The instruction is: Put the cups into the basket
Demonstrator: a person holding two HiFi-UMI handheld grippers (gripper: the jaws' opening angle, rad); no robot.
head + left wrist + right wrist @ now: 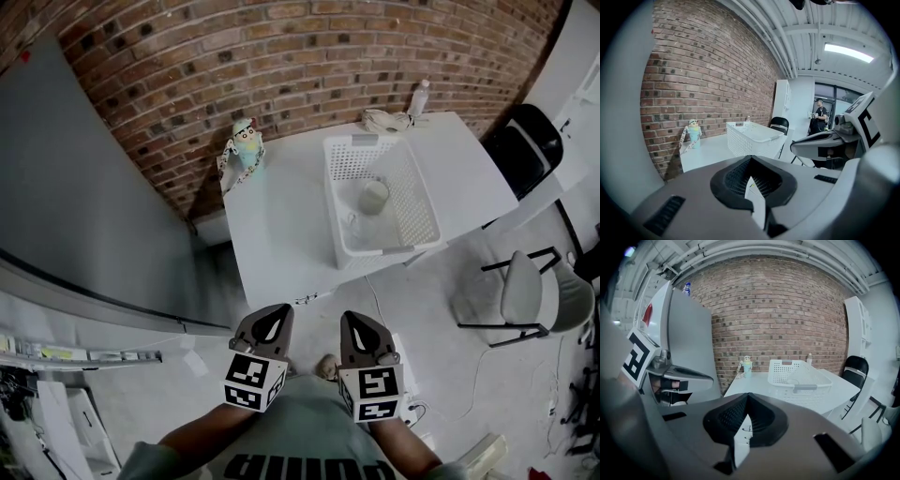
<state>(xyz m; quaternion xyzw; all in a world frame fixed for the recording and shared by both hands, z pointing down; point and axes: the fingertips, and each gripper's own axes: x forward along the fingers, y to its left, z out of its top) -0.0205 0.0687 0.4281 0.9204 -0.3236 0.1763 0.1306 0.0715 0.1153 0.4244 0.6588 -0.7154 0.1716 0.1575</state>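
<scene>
Both clenched, empty: left gripper, right gripper. Cup in basket by table's near edge; seems done, nothing left to grasp.

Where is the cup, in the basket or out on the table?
In. The head view shows the cup sitting within the walls of the white basket.

Site looked like a lab or workshop: bare brick wall, exposed ceiling pipes, plain white desk, black chair, grey floor.
</scene>
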